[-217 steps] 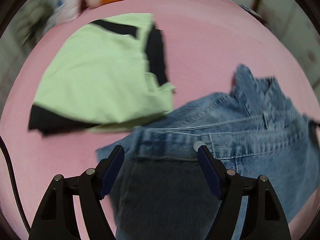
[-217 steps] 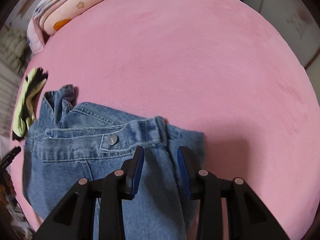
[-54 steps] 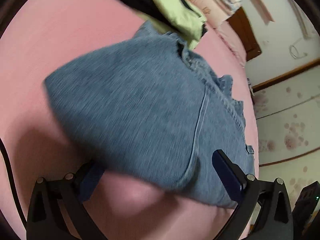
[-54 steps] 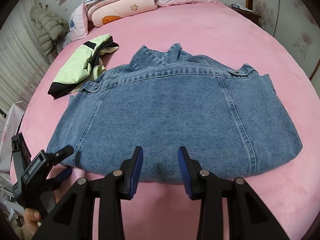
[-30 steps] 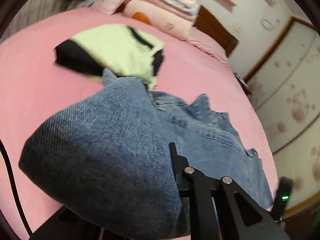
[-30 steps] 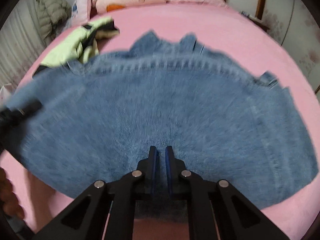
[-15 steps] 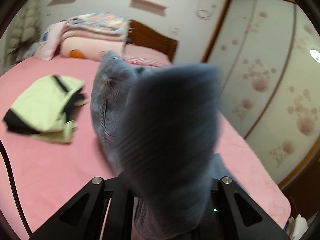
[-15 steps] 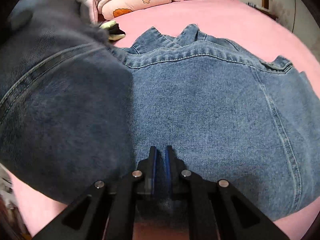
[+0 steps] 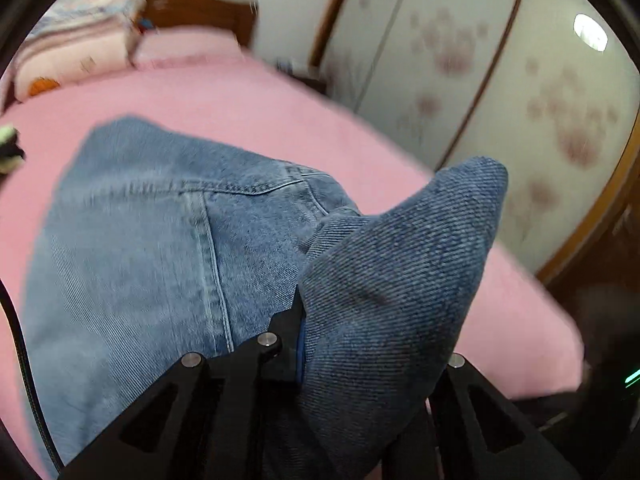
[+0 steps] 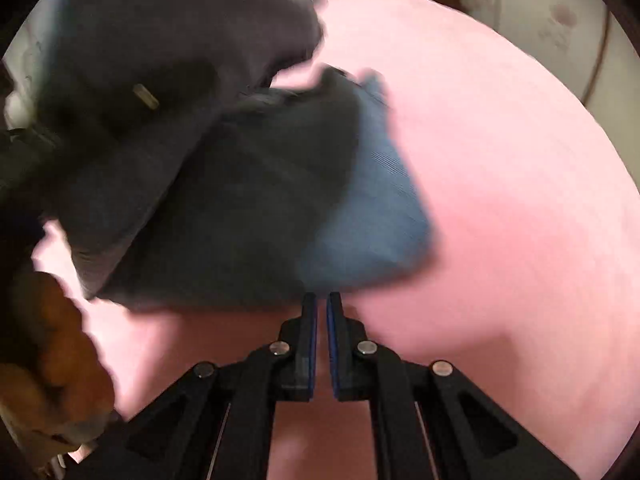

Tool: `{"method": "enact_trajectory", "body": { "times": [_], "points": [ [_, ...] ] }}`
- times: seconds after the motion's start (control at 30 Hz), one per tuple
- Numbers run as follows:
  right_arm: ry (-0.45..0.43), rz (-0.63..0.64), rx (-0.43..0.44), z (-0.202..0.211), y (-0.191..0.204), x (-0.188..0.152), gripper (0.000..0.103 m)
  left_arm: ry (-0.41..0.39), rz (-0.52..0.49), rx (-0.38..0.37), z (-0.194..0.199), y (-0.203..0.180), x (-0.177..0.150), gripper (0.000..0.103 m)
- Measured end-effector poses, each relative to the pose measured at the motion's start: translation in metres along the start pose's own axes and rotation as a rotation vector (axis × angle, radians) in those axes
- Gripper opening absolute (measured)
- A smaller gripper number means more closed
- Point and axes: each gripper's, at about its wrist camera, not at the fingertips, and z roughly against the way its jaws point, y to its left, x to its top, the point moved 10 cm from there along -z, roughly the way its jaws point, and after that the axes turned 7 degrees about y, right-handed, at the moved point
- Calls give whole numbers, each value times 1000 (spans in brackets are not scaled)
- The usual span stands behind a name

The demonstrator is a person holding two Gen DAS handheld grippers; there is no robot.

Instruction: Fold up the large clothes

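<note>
The blue denim jeans [image 9: 168,232] lie on the pink bed [image 9: 248,120]. My left gripper [image 9: 304,344] is shut on a raised fold of the jeans [image 9: 400,272]; the cloth hides its right finger. In the right wrist view the jeans [image 10: 372,216] are blurred, with the lifted fold dark at the upper left. My right gripper [image 10: 322,312] is shut and empty, just off the jeans' near edge.
A green and black garment [image 9: 8,148] shows at the left edge. Folded bedding [image 9: 68,60] and a wooden headboard [image 9: 200,12] stand at the far end. A flowered wardrobe [image 9: 500,92] runs along the right. The person's hand [image 10: 52,360] is at lower left.
My left gripper has carried the jeans' fold over to the right across the garment. My right gripper has slipped off the jeans' edge and stays shut.
</note>
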Motion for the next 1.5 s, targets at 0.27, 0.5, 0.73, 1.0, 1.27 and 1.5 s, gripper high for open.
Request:
{"method": "enact_trajectory", "body": {
  "times": [0.27,0.5,0.73,1.0,1.27,1.5],
  "points": [
    [-16,-77,21,10,-22,5,5,91,-72,25,-4,-22,-6,66],
    [-55,-105,59,34,-35,36,6,83,21,5,71,-15,4,76],
    [-99,-142,204,78,-16,51,47,-27,211,198,150,72,11,96],
    [-23,-126,140,37,-3,60,53,109,299,354,106,147,-30,96],
    [90,-173,139,6,-14,49,53,119,300,321,77,140,-32,96],
    [110,-150,157,4,-12,44,50,136,247,309,66,125,-33,96]
  ]
}}
